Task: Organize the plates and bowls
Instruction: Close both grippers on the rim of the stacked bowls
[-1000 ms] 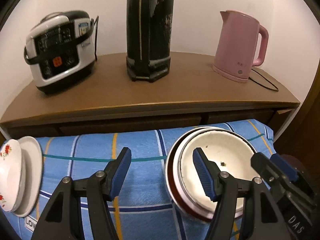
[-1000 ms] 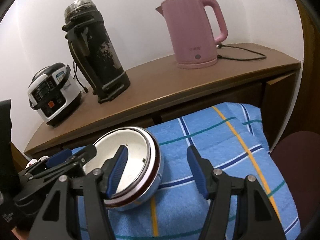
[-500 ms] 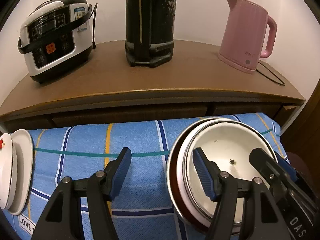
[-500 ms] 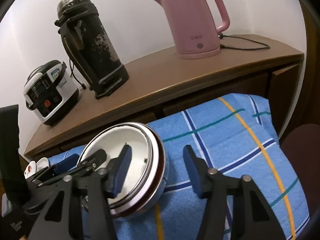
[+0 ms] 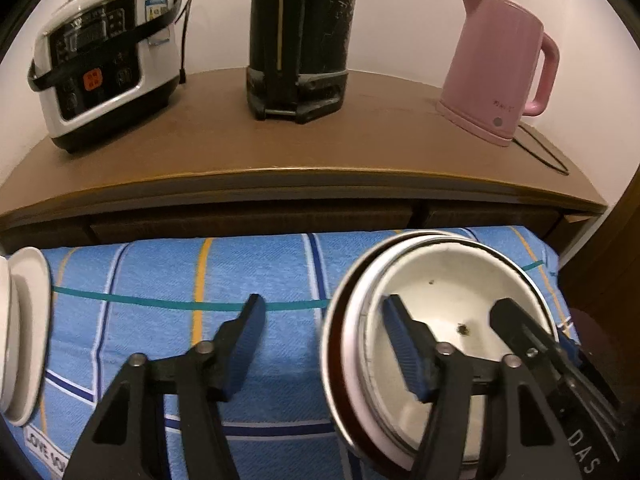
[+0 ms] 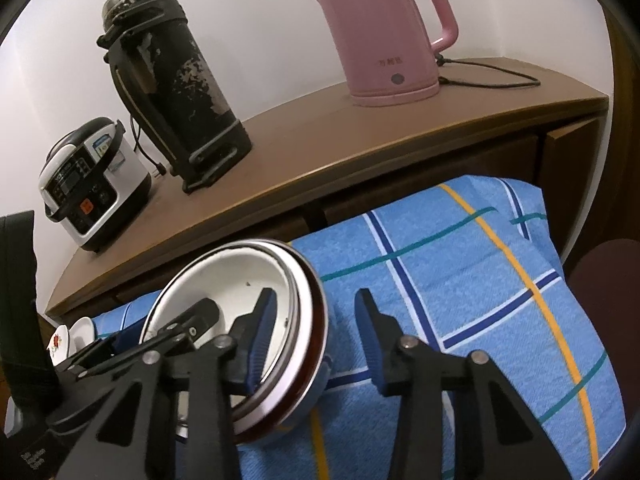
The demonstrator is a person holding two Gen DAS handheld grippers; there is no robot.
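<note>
At the far left, small white plates (image 5: 28,332) are seen stacked on a blue checked cloth (image 5: 160,276), one with a red flower print visible in the right wrist view. Behind, on a brown wooden counter (image 5: 280,148), a rice cooker (image 5: 104,56), a worn black flask (image 5: 300,36) and a pink kettle (image 5: 496,68) are lined up. The left gripper (image 5: 324,336) is held over the cloth, its jaws half spread and closing around the left rim of a stack of nested white bowls (image 5: 440,280), which is placed on the cloth to the right of centre; one blue finger is inside the top bowl, the other outside, not yet pressing. The right gripper (image 6: 316,328) is seen straddling the opposite rim in the same way, its jaws narrowing, with no firm pinch visible.
</note>
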